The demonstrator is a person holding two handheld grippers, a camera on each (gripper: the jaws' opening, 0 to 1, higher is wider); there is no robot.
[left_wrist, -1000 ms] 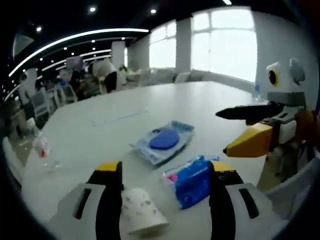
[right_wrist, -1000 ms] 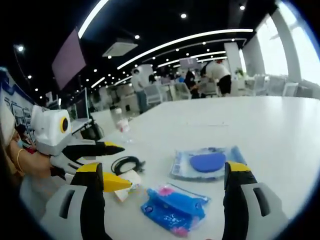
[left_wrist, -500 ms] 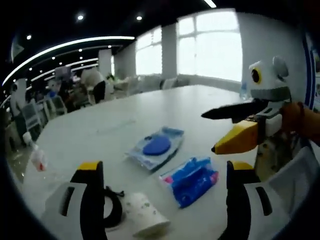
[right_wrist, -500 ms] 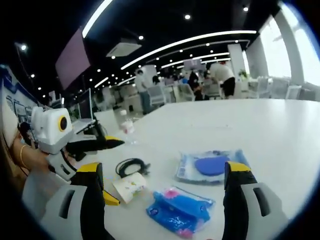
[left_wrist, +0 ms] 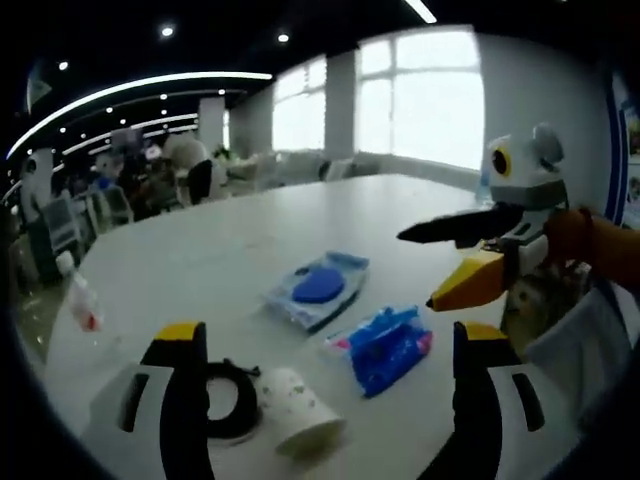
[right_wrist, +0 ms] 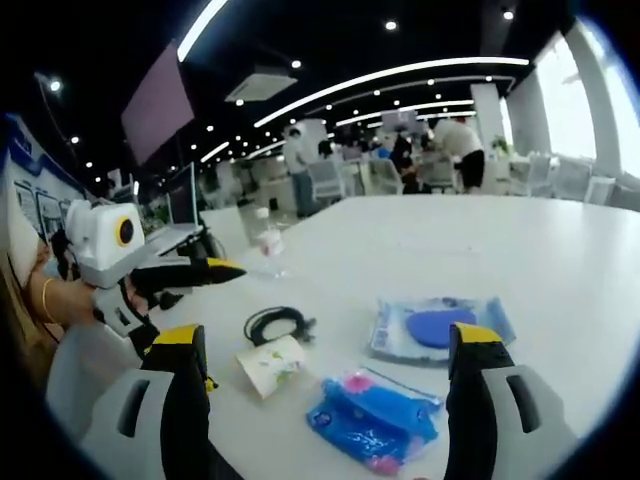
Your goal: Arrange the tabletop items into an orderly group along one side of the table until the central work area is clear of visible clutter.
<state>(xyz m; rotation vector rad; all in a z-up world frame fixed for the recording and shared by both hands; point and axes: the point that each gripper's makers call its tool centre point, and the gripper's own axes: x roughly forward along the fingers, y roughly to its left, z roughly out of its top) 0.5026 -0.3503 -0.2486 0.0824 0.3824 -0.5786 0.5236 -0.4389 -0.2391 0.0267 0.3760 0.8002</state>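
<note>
Left gripper view: the left gripper [left_wrist: 325, 345] stands with its fingers [left_wrist: 180, 375] spread wide and holding nothing. Between them, on the white surface [left_wrist: 240, 250], lie a paper cup [left_wrist: 300, 410] tipped on its side, mouth towards the camera, and a black coiled cable [left_wrist: 228, 400] touching the cup's left edge. Beyond lies a blue crinkled packet [left_wrist: 385, 345], long axis running up and right, and farther on a clear pouch with a blue disc [left_wrist: 318, 288], angled the same way. The right gripper [left_wrist: 445, 265] enters from the right, one black finger above one yellow, parted with nothing between.

Right gripper view: the right gripper [right_wrist: 325, 345] likewise has its fingers [right_wrist: 478, 380] wide apart and empty. Here the cup [right_wrist: 270, 363] shows a printed pattern on its wall, and the cable [right_wrist: 277, 322] lies apart, just behind it. The packet [right_wrist: 375, 418] shows a pink end; the pouch [right_wrist: 440, 328] lies beyond it. A plastic bottle [right_wrist: 266, 243] stands upright near the surface's far edge. The left gripper [right_wrist: 200, 285] hovers at left above the surface edge.
</note>
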